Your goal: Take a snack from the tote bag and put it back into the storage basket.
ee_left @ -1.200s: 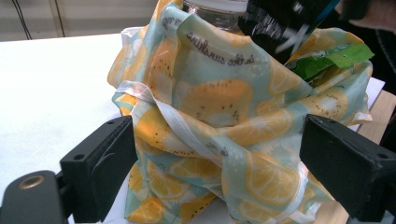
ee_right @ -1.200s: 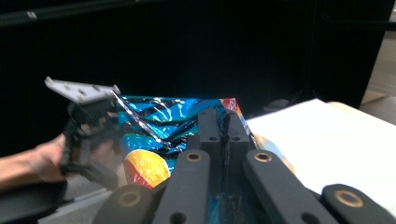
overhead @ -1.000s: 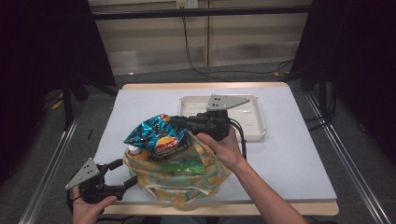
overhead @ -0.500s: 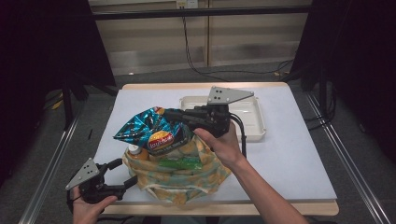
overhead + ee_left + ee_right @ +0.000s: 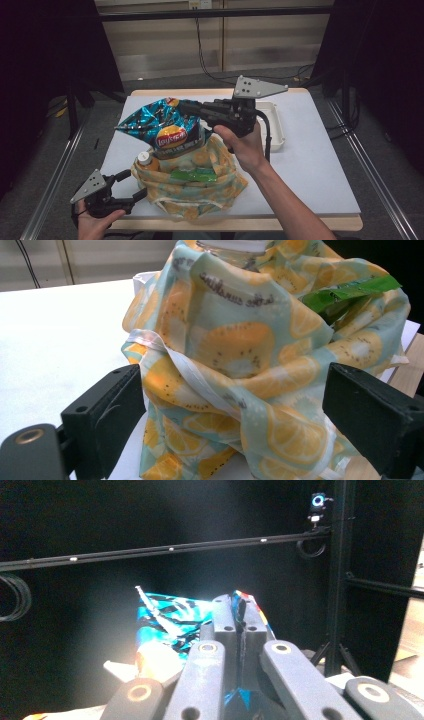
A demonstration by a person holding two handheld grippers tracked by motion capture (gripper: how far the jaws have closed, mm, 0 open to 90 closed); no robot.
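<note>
My right gripper (image 5: pixel 182 106) pinches the top edge of a crinkled blue foil chip bag (image 5: pixel 160 131) with a red-and-yellow logo, holding it upright above the open mouth of the lemon-print fabric tote bag (image 5: pixel 200 187) slumped on the white surface (image 5: pixel 310 165)

The high view looks forward and down over the table (image 5: pixel 320 165) from the near edge. The left gripper view sits low and close to the bag (image 5: pixel 240 365), facing its side. The right gripper view looks level toward dark frame rails. High and left gripper views share the bag (image 5: pixel 200 185).
</note>
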